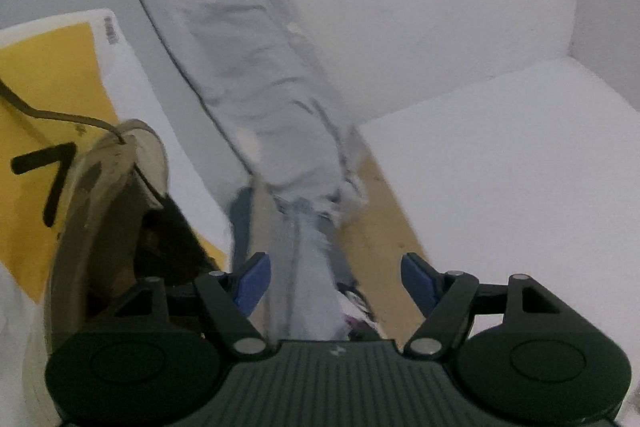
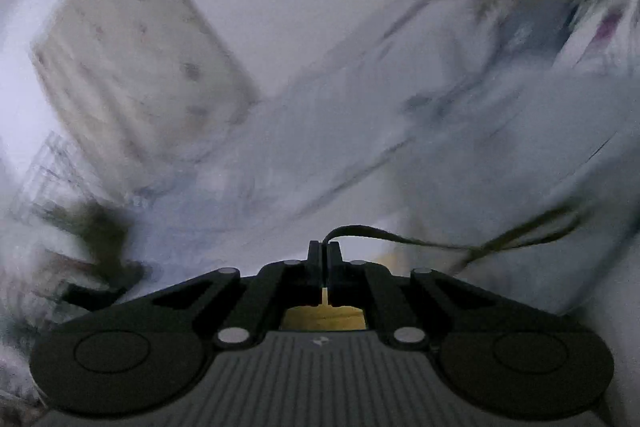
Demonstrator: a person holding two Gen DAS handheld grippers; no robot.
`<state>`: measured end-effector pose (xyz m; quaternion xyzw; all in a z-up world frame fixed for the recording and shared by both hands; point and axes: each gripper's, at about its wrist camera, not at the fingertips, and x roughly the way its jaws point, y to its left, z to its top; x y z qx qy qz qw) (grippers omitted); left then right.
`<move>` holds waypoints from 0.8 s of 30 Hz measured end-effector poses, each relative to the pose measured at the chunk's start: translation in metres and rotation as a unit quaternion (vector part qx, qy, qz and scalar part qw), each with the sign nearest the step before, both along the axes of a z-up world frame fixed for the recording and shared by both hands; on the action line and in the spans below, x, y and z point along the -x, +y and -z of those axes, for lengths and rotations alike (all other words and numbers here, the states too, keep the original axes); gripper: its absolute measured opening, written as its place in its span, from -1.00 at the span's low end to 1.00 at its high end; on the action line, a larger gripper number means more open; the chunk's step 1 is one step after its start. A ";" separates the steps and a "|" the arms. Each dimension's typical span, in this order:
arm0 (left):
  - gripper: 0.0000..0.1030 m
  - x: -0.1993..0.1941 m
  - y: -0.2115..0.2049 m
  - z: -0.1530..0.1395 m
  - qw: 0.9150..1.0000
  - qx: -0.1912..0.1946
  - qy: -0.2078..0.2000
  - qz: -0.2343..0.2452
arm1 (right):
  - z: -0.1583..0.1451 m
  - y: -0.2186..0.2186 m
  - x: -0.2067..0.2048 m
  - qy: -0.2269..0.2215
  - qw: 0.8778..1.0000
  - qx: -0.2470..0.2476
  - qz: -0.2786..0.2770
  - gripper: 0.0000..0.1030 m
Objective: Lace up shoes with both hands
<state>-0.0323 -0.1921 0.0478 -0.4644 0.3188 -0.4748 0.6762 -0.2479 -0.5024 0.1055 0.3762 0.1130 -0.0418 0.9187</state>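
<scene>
A beige shoe (image 1: 104, 211) lies at the lower left of the left wrist view, its dark opening facing me. A thin dark lace (image 1: 60, 115) runs from its upper edge away to the left. My left gripper (image 1: 334, 281) stands open beside the shoe, to its right, blue pads wide apart with only a person's leg behind the gap. In the blurred right wrist view my right gripper (image 2: 325, 255) is shut on the dark lace (image 2: 400, 239), which loops out of the fingertips and trails off to the right.
A person's leg in pale jeans (image 1: 248, 75) crosses the left wrist view from top to bottom. A yellow sheet with black marks (image 1: 44, 99) lies under the shoe. A white seat or box (image 1: 500, 155) fills the right. A spotted pale cushion (image 2: 140, 67) shows at the right view's left.
</scene>
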 end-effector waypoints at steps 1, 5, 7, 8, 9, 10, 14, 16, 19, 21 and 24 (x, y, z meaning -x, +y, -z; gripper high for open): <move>0.37 0.000 0.005 0.001 1.000 0.000 -0.004 -0.001 | 0.005 0.003 -0.006 -0.024 0.998 -0.056 -0.026 -0.97; 0.37 -0.004 0.024 0.003 1.000 -0.004 -0.021 -0.014 | 0.031 0.013 -0.029 -0.076 0.965 -0.240 -0.078 -0.97; 0.29 -0.007 0.032 0.000 0.999 -0.011 -0.042 -0.019 | 0.042 0.018 -0.037 -0.087 0.949 -0.294 -0.080 -0.96; 0.23 -0.008 0.036 -0.002 0.998 -0.017 -0.055 -0.022 | 0.044 0.021 -0.040 -0.088 0.946 -0.301 -0.079 -0.96; 0.10 -0.004 0.038 -0.009 0.995 -0.033 -0.086 -0.024 | 0.046 0.025 -0.044 -0.092 0.943 -0.309 -0.079 -0.96; -0.04 -0.001 0.040 -0.016 0.992 -0.050 -0.117 -0.025 | 0.047 0.028 -0.046 -0.098 0.940 -0.315 -0.082 -0.96; -0.40 0.007 0.039 -0.025 0.980 -0.089 -0.178 -0.008 | 0.051 0.041 -0.059 -0.120 0.932 -0.328 -0.093 -0.96; -0.56 0.004 0.040 -0.021 0.982 -0.091 -0.168 -0.006 | 0.052 0.045 -0.065 -0.122 0.931 -0.328 -0.099 -0.96; -0.56 0.002 0.047 -0.018 0.986 -0.073 -0.153 -0.007 | 0.055 0.052 -0.073 -0.121 0.931 -0.328 -0.105 -0.96; -0.56 0.002 0.052 -0.019 0.988 -0.060 -0.145 -0.005 | 0.055 0.056 -0.078 -0.119 0.931 -0.327 -0.109 -0.96; -0.56 -0.003 0.057 -0.020 0.990 -0.046 -0.135 -0.001 | 0.056 0.060 -0.087 -0.115 0.931 -0.326 -0.117 -0.96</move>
